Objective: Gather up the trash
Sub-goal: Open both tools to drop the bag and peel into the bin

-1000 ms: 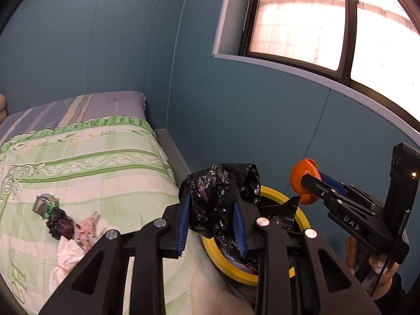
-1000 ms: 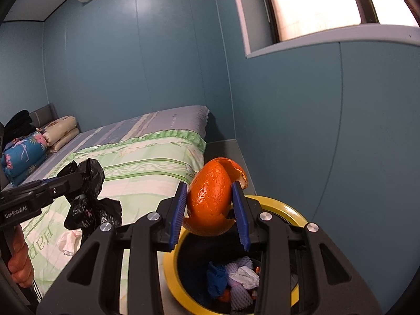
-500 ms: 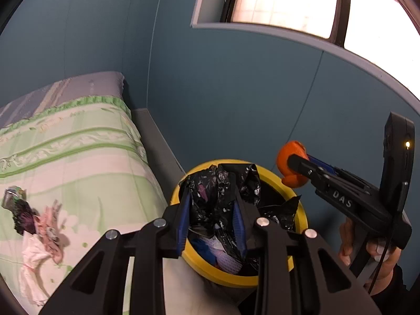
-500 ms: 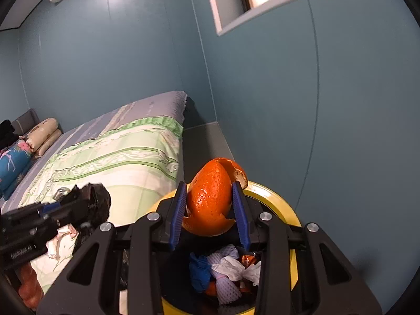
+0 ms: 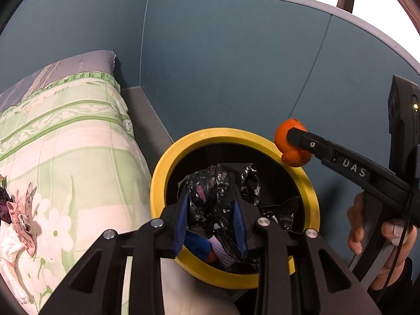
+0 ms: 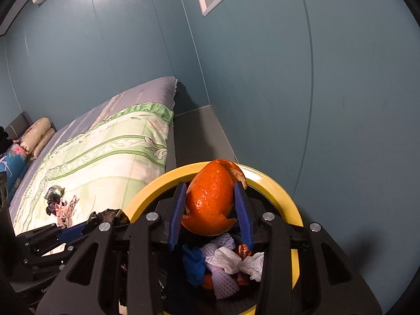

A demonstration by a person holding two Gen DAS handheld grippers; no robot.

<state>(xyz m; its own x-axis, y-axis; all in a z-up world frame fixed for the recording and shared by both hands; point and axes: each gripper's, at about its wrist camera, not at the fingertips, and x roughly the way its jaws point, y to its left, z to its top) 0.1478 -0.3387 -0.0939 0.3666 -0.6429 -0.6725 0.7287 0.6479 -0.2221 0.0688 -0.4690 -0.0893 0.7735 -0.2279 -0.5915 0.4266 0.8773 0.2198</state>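
Trash is gripped in both your tools above the yellow-rimmed bin (image 5: 168, 162). Your left gripper (image 5: 211, 219) is closed on a crumpled black plastic bag (image 5: 215, 189), held over the bin's mouth. Your right gripper (image 6: 211, 216) is closed on an orange peel (image 6: 211, 199), pinched between its blue pads (image 6: 244, 218) over the far rim; in the left wrist view the peel sits just above the rim's right edge. Inside the bin lie white foam netting (image 6: 223, 279), crumpled tissue (image 6: 225, 258) and a blue glove (image 6: 194, 263). On the green floral bedspread (image 6: 105, 162) beside the bin, a small cluster of wrappers (image 6: 59, 203) lies well apart from both tools.
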